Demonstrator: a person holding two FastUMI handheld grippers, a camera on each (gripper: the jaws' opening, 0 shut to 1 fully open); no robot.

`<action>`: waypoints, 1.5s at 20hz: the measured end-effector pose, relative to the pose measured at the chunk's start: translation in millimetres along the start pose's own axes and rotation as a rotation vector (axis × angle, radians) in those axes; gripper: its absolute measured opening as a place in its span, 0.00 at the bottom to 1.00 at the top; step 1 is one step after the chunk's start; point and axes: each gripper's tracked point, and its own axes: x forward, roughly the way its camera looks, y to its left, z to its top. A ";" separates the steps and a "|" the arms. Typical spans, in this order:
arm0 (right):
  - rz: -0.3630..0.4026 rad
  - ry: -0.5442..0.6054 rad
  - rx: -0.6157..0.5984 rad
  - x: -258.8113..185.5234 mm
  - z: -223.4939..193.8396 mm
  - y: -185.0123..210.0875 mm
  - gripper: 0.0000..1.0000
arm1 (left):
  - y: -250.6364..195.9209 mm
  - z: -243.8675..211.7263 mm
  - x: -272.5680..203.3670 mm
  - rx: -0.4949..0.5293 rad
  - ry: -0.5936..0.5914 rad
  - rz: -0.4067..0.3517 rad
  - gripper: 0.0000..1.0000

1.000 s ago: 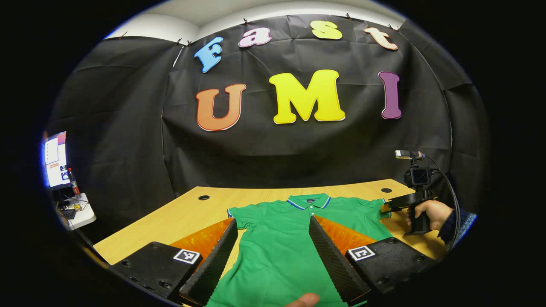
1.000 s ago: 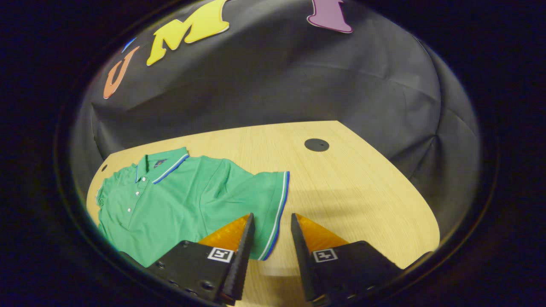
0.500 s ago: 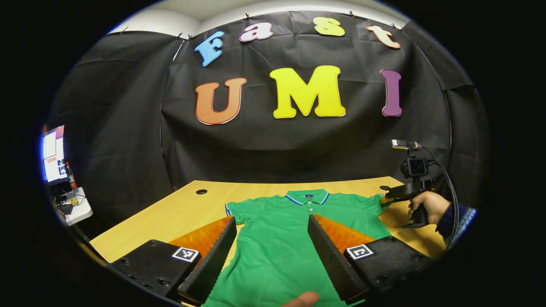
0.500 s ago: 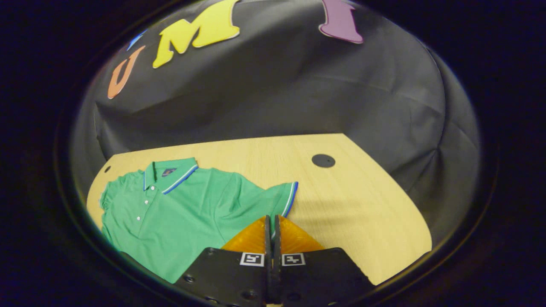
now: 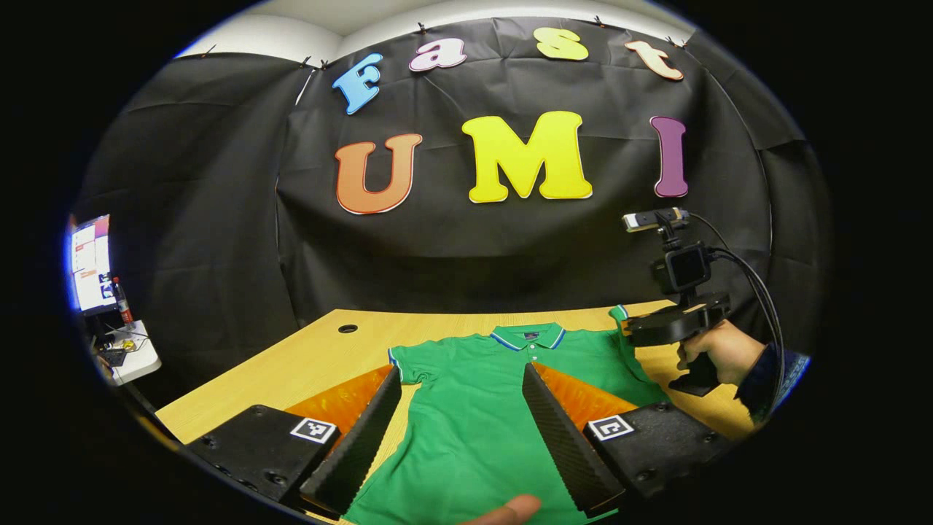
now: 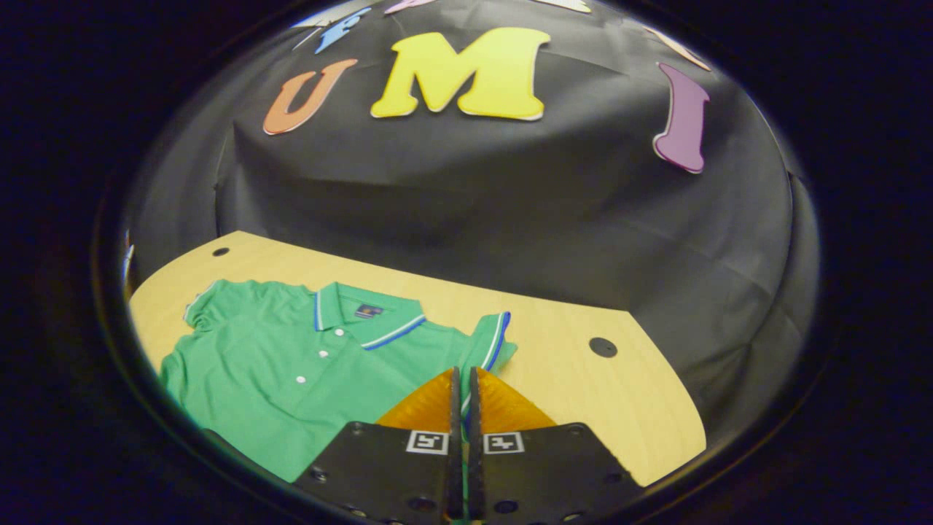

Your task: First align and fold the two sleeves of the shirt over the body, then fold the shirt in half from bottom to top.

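A green polo shirt (image 5: 474, 408) with a blue-and-white trimmed collar lies face up on the wooden table (image 5: 291, 372), collar toward the wall. My left gripper (image 5: 461, 372) hovers open over the shirt's lower body, one finger on either side of the chest. In the left gripper view, a hand (image 5: 718, 354) holds the right gripper (image 5: 660, 328) at the shirt's right shoulder, with the sleeve (image 5: 619, 315) raised off the table. In the right gripper view, my right gripper (image 6: 464, 373) is shut on that striped sleeve cuff (image 6: 496, 337), and the shirt (image 6: 291, 364) spreads to its left.
The table has round cable holes (image 5: 348, 328) (image 6: 603, 347) near its far corners. A lit monitor (image 5: 87, 262) and a small white stand (image 5: 135, 354) sit beyond the table's left edge. A fingertip (image 5: 510, 508) pokes in at the bottom of the left gripper view. Bare wood lies right of the shirt.
The right gripper closed on the sleeve cuff, then lifted it off the table and turned toward the shirt's body. The left gripper stayed open over the shirt, barely moving.
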 end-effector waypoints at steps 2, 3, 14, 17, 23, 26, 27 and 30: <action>0.074 -0.051 0.024 -15.7 15.1 29.7 0.24 | 5.0 1.5 0.1 0.008 -0.007 0.014 1.00; 0.099 -0.079 0.042 -24.2 25.2 38.4 0.43 | 7.6 2.6 0.1 0.011 -0.013 0.020 1.00; 0.138 -0.294 0.076 -163.0 53.8 29.7 0.95 | 16.1 -7.8 19.3 0.000 0.012 0.041 1.00; 0.126 -0.310 0.089 -195.1 45.3 16.3 0.95 | 14.5 -7.2 18.1 0.000 0.007 0.035 1.00; 0.092 -0.310 0.113 -240.5 10.4 -12.8 0.96 | 5.8 -3.9 13.9 -0.001 -0.008 0.018 1.00; 0.085 -0.339 0.126 -261.4 -4.3 -24.3 0.95 | 1.5 -0.6 12.8 -0.009 -0.016 0.016 1.00; 0.081 -0.349 0.136 -267.3 -7.0 -27.5 0.95 | -0.1 1.7 13.0 -0.010 -0.023 0.014 1.00; 0.099 -0.377 0.151 -281.2 -5.1 -28.1 0.96 | 1.6 2.7 16.7 -0.020 -0.035 0.021 1.00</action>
